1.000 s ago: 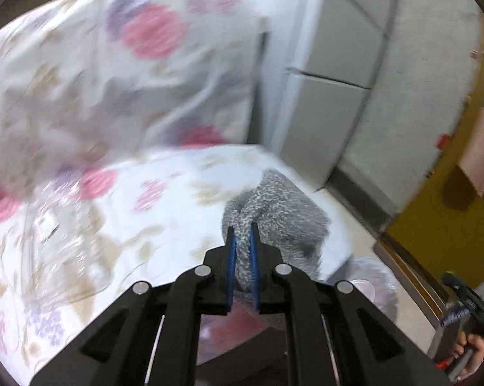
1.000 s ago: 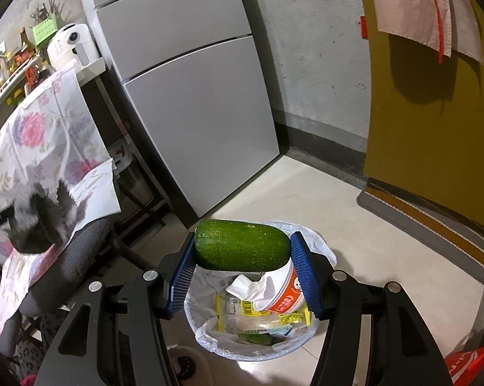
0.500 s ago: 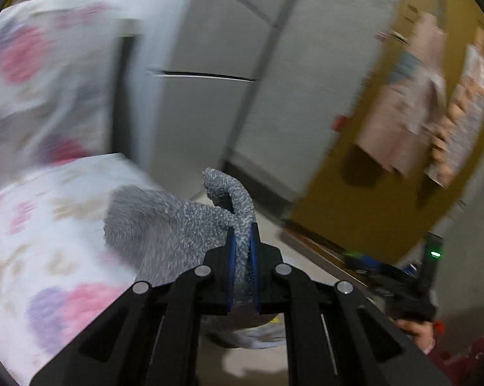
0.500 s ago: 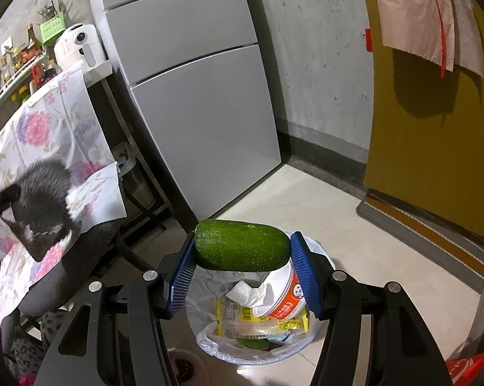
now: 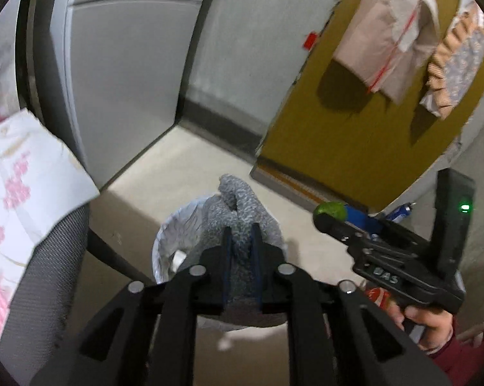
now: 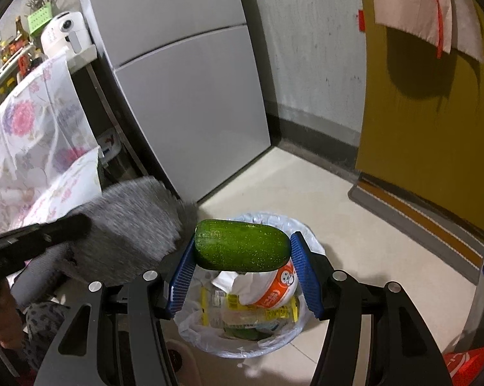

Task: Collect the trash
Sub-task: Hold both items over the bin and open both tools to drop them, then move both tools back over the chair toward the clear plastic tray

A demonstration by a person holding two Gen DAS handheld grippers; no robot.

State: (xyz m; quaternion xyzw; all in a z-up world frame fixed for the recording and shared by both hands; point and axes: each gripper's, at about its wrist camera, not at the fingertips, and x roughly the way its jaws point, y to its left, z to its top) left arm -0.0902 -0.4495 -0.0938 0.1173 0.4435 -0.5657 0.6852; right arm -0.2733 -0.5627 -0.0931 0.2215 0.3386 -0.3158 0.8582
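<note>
lined bin (image 6: 301, 328): wrappers, cup held inside | right tool (image 6: 242, 271): cucumber (image 6: 240, 249) pinched above bin | left tool (image 5: 242, 244): grey cloth (image 5: 238, 206) pinched | floor: beige tile

Grey fridge (image 6: 190, 96), floral cloth (image 6: 39, 148).

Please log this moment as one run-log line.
left gripper: shut on grey cloth | right gripper: shut on cucumber | both over bin
</note>
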